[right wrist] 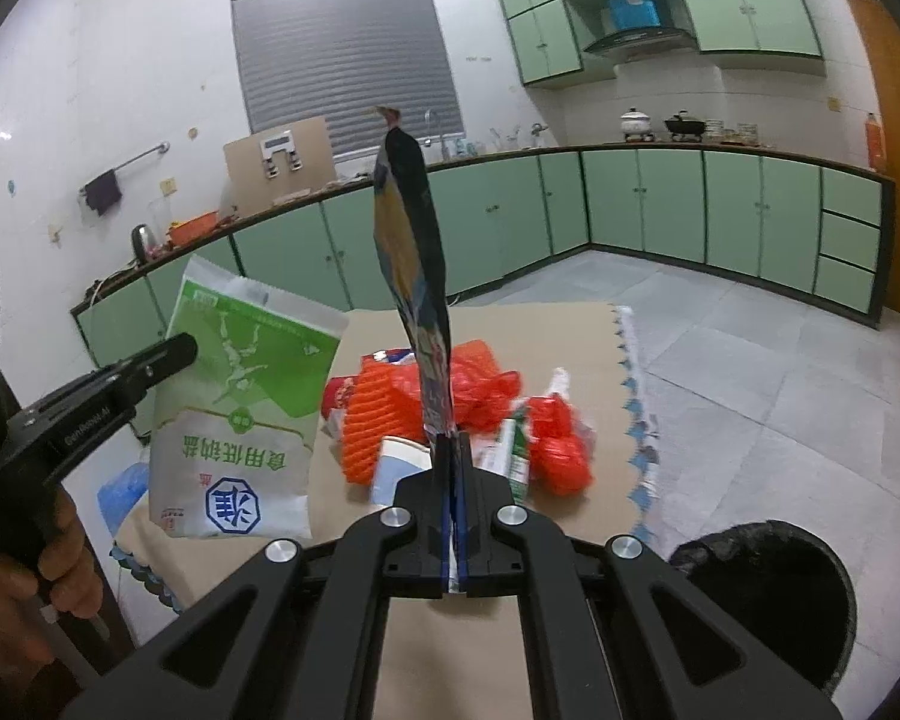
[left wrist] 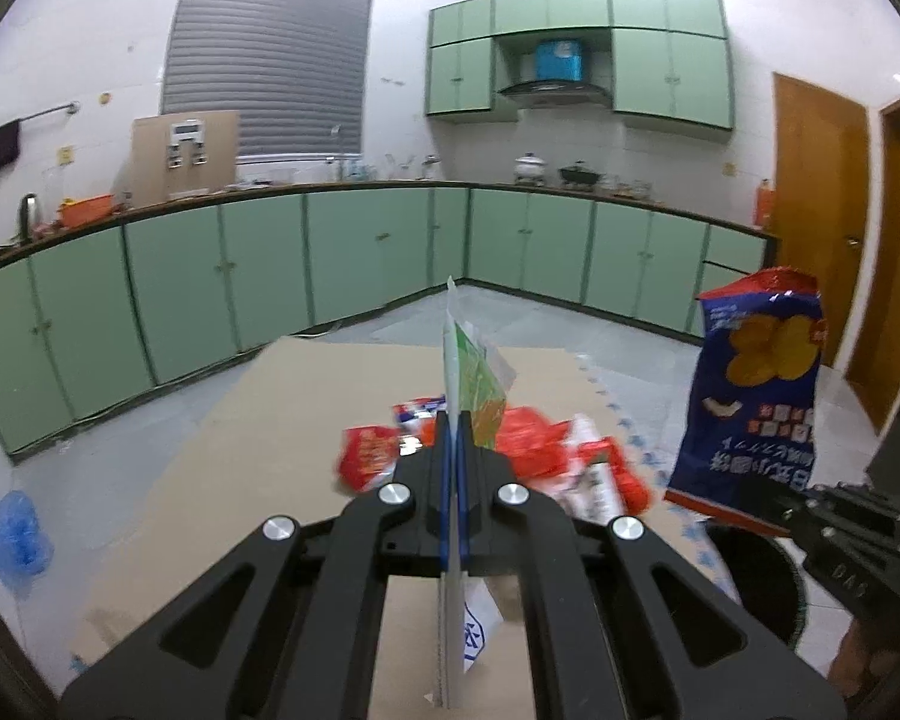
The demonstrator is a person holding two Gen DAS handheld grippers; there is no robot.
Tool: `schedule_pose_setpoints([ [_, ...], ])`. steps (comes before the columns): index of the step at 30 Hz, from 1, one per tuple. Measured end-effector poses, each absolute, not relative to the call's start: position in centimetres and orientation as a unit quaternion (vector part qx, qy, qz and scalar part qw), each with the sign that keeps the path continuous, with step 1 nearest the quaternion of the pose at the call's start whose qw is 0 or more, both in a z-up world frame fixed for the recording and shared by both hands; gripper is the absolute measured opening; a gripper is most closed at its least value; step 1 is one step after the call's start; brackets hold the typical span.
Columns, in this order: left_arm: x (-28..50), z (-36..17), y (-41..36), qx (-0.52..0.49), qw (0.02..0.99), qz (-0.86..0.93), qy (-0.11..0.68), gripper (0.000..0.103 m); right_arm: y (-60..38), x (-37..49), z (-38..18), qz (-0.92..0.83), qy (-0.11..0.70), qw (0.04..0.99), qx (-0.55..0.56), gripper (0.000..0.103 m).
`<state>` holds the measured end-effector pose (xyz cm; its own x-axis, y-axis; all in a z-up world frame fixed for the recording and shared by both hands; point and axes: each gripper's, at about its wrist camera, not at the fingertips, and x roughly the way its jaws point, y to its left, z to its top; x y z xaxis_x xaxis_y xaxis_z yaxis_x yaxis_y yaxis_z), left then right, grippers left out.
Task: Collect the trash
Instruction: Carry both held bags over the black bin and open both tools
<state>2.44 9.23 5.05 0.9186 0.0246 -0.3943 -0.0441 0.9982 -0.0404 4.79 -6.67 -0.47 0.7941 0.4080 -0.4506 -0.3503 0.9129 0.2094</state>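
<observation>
Both tools have a piece of trash now. The left gripper (left wrist: pixel 453 420) is squeezed tight on a flat white and green paper salt bag (right wrist: pixel 240 408), and holds it up in the air, above the near left corner of the brown cardboard sheet (left wrist: pixel 270 420) on the floor. The right gripper (right wrist: pixel 453 438) is squeezed tight on a tall dark blue crinkly snack bag (left wrist: pixel 756 396) with yellow chips drawn on it. That bag hangs in the air too, over the near right edge of the cardboard.

The round black trash bin (right wrist: pixel 768 594) sits on the floor just beside the near right corner of the cardboard. Neither bag is in it yet. I cannot see if anything is inside; it looks dark.

A lot is left, I think. A pile of red and orange plastic wrappers (right wrist: pixel 498 414) lies in the middle of the cardboard, with a small white carton (right wrist: pixel 399 468) in it. A crumpled blue plastic bag (left wrist: pixel 15 534) lies on the grey floor, well away from the left edge. So the job looks like it is only partly done.
</observation>
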Motion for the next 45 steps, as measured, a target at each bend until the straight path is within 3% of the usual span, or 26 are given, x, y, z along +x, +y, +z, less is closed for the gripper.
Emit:
schedule_pose_setpoints([
  [15,5.4,3.6,-5.6,-0.008,0.962,-0.167,0.214,0.0,-20.4,1.2,-2.7,0.035,0.264,0.958,0.103,0.001],
  [26,10.3,-3.4,-16.8,0.018,0.928,-0.249,0.278,0.0,-28.6,0.5,-9.0,-0.063,0.33,0.93,0.149,0.001],
  [35,13.9,-9.1,-21.5,0.036,0.907,-0.264,0.326,0.001,-32.7,2.9,-13.8,-0.102,0.377,0.902,0.185,0.002],
  [39,15.1,-10.4,-22.8,0.043,0.9,-0.271,0.338,0.007,-33.0,3.9,-14.4,-0.11,0.388,0.896,0.184,0.011],
  [40,15.3,-10.6,-23.0,0.044,0.899,-0.272,0.34,0.013,-33.1,4.1,-14.6,-0.111,0.39,0.895,0.183,0.013],
  [45,16.4,-11.2,-23.0,0.043,0.894,-0.269,0.355,0.033,-33.7,4.6,-15.3,-0.121,0.398,0.89,0.186,0.042],
])
